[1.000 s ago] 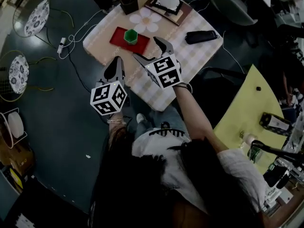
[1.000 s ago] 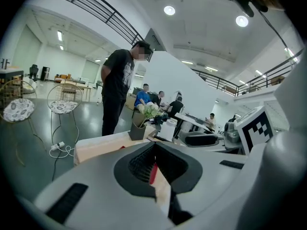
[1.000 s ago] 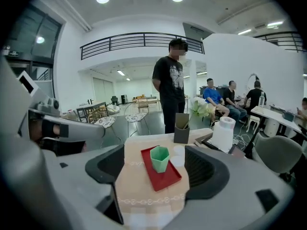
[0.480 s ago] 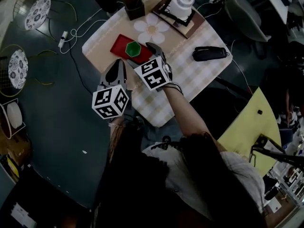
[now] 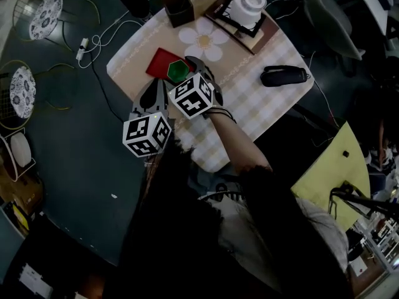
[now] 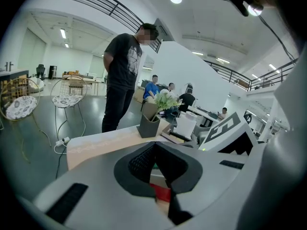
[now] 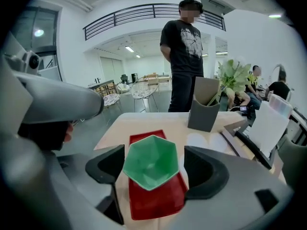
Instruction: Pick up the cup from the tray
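Right gripper view: we see the right claw (image 7: 154,158) spread wide, one jaw on each side of the green cup (image 7: 149,169), with gaps on both sides and no contact. The cup stands upright on the red tray (image 7: 158,202), near the tabletop (image 5: 262,111) corner. We judge the straddle is lining up a squeeze on the cup's sides. The left claw (image 6: 154,147) is pressed together at its tips, holding nothing, parked just beside the right one, likely idle. In the head view the marker cube covers part of the cup and tray. The cup's base is hard to make out.
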`<act>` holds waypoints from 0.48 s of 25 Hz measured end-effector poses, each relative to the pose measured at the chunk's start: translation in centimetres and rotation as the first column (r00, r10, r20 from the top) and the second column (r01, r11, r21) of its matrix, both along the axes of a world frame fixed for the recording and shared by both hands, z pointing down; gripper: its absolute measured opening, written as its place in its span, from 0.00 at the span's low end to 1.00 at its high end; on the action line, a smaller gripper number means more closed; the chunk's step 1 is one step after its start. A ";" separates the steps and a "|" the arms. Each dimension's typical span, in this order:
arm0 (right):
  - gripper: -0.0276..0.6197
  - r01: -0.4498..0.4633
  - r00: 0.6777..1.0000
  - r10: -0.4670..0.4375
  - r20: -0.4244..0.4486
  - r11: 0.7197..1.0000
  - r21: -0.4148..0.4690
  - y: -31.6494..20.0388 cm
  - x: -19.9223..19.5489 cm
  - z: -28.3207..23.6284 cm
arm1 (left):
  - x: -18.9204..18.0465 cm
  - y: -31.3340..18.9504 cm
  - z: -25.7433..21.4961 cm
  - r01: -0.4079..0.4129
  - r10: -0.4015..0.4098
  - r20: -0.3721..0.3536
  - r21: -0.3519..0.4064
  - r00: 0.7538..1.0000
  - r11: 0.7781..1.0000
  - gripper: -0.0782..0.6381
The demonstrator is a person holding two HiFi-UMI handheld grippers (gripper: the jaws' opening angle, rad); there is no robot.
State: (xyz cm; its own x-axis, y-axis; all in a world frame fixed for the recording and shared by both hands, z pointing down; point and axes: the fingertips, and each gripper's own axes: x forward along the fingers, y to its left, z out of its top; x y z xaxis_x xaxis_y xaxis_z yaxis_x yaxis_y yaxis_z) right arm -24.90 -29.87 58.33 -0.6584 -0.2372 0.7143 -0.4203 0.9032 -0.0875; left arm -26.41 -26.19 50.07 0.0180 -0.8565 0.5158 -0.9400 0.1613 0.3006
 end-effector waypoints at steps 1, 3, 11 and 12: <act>0.62 0.003 1.000 -0.003 -0.011 1.000 -0.002 0.0 0.0 0.3 | -0.1 -0.2 0.0 0.001 -0.001 0.000 0.001 1.000 1.000 0.12; 0.62 0.011 1.000 -0.011 -0.028 1.000 0.001 0.0 0.0 0.7 | -0.3 -0.5 0.0 0.005 -0.005 -0.003 0.006 1.000 1.000 0.12; 0.55 -0.004 0.999 0.005 -0.048 1.000 0.012 -0.3 0.1 0.8 | -0.2 -0.5 -0.2 0.010 -0.009 -0.018 0.013 1.000 1.000 0.12; 0.55 -0.004 0.999 0.005 -0.046 1.000 0.014 -0.2 0.2 0.6 | -0.2 -0.4 -0.3 0.010 -0.010 -0.018 0.014 1.000 1.000 0.12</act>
State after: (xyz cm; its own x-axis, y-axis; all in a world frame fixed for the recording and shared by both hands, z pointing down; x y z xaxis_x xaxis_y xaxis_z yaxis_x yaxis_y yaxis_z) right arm -24.70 -30.12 58.96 -0.6238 -0.2502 0.7405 -0.4279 0.9021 -0.0556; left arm -26.58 -26.64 49.78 0.0186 -0.8641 0.5030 -0.9328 0.1661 0.3198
